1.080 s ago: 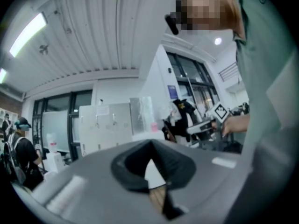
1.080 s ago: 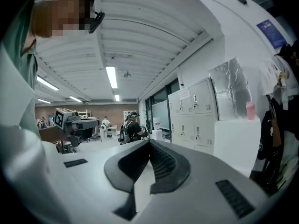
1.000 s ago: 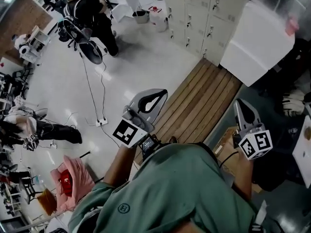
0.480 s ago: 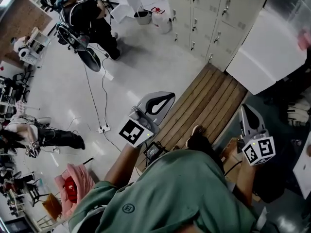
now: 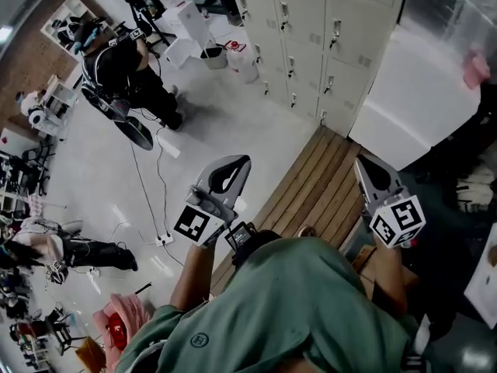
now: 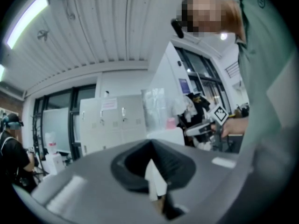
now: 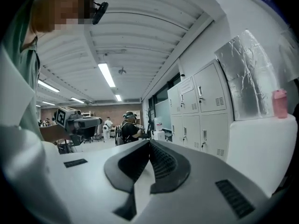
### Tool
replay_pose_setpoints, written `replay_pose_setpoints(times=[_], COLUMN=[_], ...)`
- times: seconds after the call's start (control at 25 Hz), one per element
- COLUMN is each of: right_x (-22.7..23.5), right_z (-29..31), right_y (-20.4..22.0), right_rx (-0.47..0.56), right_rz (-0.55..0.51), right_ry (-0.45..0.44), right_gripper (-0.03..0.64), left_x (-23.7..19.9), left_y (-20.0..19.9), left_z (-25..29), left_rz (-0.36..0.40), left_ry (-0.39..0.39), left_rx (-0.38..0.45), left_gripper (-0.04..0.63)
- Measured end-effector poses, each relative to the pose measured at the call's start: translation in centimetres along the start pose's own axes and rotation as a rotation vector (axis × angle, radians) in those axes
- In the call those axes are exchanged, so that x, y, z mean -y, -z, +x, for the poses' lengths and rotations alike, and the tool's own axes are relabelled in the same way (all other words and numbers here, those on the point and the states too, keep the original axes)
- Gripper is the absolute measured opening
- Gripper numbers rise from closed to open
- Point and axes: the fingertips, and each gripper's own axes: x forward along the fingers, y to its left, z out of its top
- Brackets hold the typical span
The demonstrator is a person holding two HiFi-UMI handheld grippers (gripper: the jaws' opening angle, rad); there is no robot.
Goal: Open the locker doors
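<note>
Facing lockers [image 5: 268,22], well apart; all visible doors [image 5: 335,33] shut, none opened yet. Left gripper [image 5: 237,165] and right gripper [image 5: 363,168] empty, fingers pressed together; whole task remains.

A slatted wooden platform [image 5: 326,179] is laid on the pale floor [image 5: 233,123], a white power strip [image 5: 163,240] is seen left of it, and a pink bottle [image 5: 474,67] is set on a white box [image 5: 411,107].
</note>
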Motion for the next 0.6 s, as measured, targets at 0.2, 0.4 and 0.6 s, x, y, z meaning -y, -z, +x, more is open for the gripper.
replay_pose_setpoints(times=[0.2,0.4,0.6], right_x=[2.8,5.4,7.7], right_z=[1.6,4.1,7.2], right_y=[-0.2,-0.4,0.3], right_rx=[-0.007,-0.001,0.011], right_rz=[0.014,0.011,-0.023], right_ry=[-0.002,0.018,0.052], right_gripper=[0.005,0.005,0.005], left_x=[-1.2,-4.0,-7.7], left_y=[0.5,1.8,4.5], left_z=[3.2,6.8,9.9], left_rz=[0.003,-0.022,-0.026], left_ry=[0.011,0.024,0.046], left_rx=[-0.014,0.006,0.039], left_gripper=[0.0,0.0,0.0])
